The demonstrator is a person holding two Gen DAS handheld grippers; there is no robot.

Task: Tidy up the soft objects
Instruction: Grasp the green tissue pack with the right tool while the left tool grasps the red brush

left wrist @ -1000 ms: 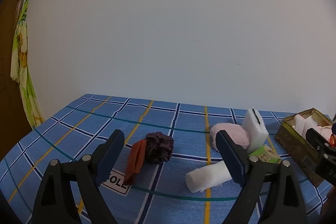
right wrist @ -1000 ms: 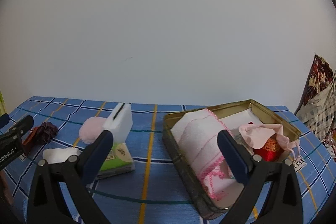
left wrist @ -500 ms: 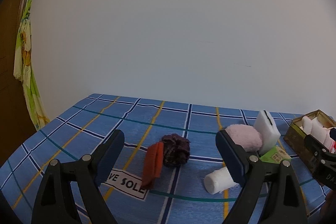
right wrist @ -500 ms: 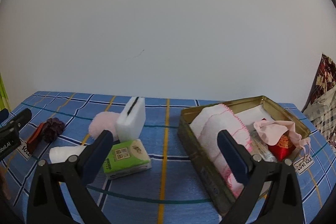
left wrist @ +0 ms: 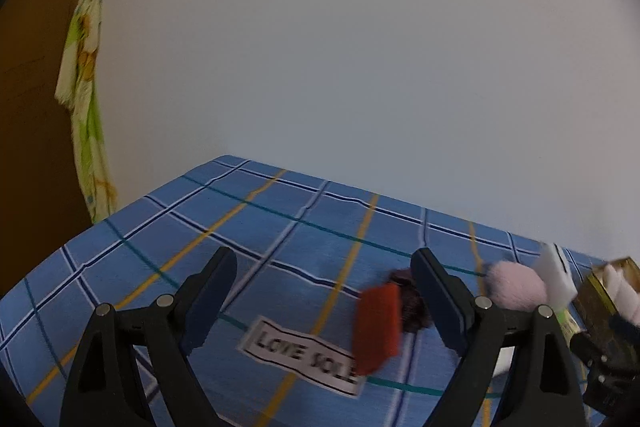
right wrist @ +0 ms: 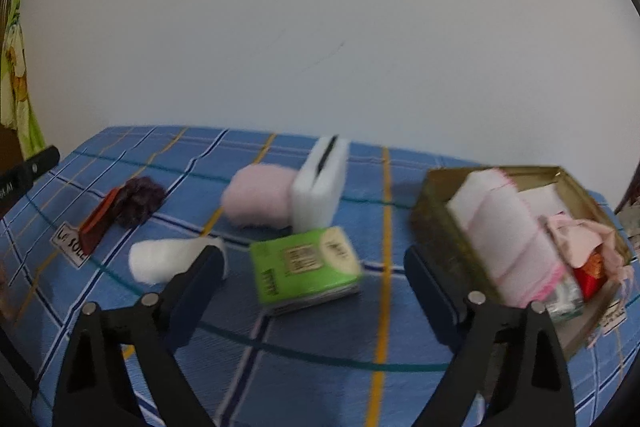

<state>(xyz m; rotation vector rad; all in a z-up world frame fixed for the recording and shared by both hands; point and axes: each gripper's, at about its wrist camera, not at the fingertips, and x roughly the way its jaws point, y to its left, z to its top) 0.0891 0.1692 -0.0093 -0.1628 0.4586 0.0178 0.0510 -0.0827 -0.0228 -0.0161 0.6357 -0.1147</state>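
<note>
Green tissue pack (right wrist: 306, 269) plain only in right wrist view

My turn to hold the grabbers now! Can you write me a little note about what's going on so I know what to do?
Left gripper: open, nothing in it, over the blue cloth by the red piece and the purple scrunchie.
Right gripper: holds nothing, jaws closing a little, the green pack just ahead between them.
Already in the tin: a white towel, a pink pouch and a red thing.
Left on the cloth: green pack, white sponge, pink puff, white roll, scrunchie, red piece.
Probably next: grab the green pack and put it in the tin.
</note>
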